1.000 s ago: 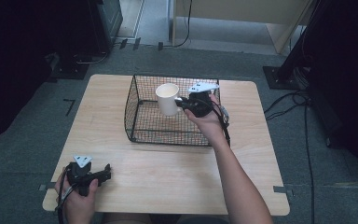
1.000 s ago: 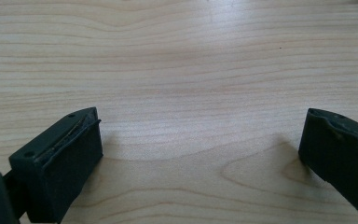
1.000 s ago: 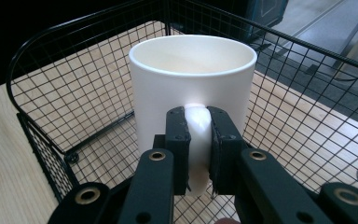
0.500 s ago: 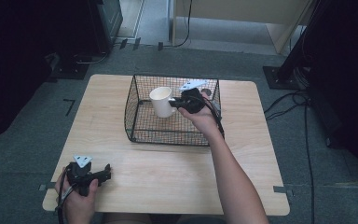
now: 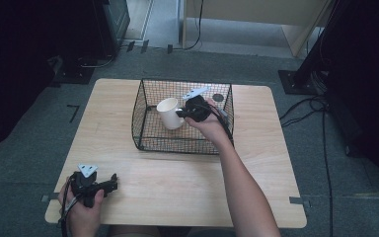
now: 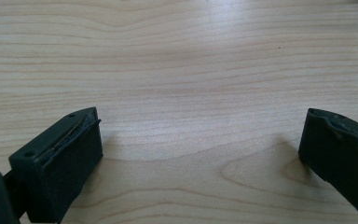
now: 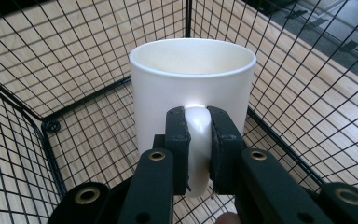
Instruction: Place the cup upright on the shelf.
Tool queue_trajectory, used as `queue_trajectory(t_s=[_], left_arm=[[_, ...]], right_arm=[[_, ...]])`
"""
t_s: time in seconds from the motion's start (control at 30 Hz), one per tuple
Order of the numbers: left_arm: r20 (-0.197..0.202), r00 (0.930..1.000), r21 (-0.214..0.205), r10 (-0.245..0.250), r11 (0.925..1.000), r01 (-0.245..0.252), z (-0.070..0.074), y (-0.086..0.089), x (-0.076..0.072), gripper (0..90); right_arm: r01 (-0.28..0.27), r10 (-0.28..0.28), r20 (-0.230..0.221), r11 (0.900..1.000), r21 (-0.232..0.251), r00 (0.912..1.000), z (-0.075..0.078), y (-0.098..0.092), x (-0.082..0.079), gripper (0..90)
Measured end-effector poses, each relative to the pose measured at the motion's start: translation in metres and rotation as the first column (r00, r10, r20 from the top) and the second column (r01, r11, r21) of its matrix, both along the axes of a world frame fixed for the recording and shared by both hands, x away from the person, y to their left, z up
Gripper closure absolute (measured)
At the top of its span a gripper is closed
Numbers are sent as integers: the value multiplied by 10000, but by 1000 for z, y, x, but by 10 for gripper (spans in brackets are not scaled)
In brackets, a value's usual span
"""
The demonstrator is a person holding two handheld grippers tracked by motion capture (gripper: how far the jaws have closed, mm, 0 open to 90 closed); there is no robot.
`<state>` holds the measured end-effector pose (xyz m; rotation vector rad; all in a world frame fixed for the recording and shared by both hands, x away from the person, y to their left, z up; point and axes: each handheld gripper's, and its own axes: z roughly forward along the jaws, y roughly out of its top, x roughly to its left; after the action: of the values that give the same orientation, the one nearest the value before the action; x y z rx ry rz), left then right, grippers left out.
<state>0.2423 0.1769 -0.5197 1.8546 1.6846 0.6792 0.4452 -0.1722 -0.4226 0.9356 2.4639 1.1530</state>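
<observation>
mug (image 5: 169, 113) lower in basket (image 5: 143, 111) | upright, mouth up | r gripper (image 5: 181, 113) clamps handle (image 7: 196, 140)

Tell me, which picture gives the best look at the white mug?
The right gripper view: the white mug is close up, upright inside the wire basket, its handle pinched by the right claw. The high view shows the mug small and far off in the basket. The left gripper view looks at bare table.

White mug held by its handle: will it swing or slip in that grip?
Mug looks rigid and glazed, so probably slippery. Right gripper pinches only the handle, so its off-centre weight may pivot it. Likely brittle against the basket wire.
</observation>
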Motion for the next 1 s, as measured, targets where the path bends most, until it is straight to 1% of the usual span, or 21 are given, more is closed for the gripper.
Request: queue_trajectory(t_s=[0.03,0.07,0.27,0.3,0.33,0.4,0.5,0.53,0.57,0.63,0.83,0.9,1.0], left_arm=[[2,10000,-2,4,10000,-4,0,0,0,0],[-20,10000,12,-16,10000,16,0,0,0,0],[-5,10000,3,0,10000,0,0,0,0,0],[-5,10000,2,0,10000,0,0,0,0,0],[-4,10000,1,3,10000,-3,0,0,0,0],[5,10000,-5,13,10000,-13,0,0,0,0],[1,10000,2,4,10000,-4,0,0,0,0],[-1,10000,2,2,10000,-2,0,0,0,0],[-1,10000,2,2,10000,-2,0,0,0,0],[2,10000,4,1,10000,-1,0,0,0,0],[-5,10000,2,0,10000,0,0,0,0,0],[-5,10000,1,-1,10000,1,0,0,0,0],[-5,10000,2,-7,10000,7,0,0,0,0]], right_arm=[[-17,17,-16,10000,-84,10000,-1,1,0,804],[78,-78,-91,10000,-59,9999,-2,0,1,804],[94,-96,-74,9995,-313,9999,-4,-3,1,801],[96,-98,-54,9991,-415,9999,-5,-3,2,801],[247,-241,90,9968,-766,9997,-8,-2,1,801],[335,-335,13,9959,-838,9994,-10,-1,2,800],[339,-338,29,9946,-978,9994,-11,0,2,799],[498,-501,-2,9932,-1054,9987,-13,1,3,795],[498,-501,-2,9932,-1054,9987,-13,1,3,795],[697,-719,-182,9921,-1048,9972,-14,-1,5,786],[529,-565,-331,9935,-1009,9979,-17,-3,5,760],[558,-579,-282,9959,-707,9979,-16,-3,4,736],[556,-574,-265,9965,-632,9980,-15,-3,3,718]])
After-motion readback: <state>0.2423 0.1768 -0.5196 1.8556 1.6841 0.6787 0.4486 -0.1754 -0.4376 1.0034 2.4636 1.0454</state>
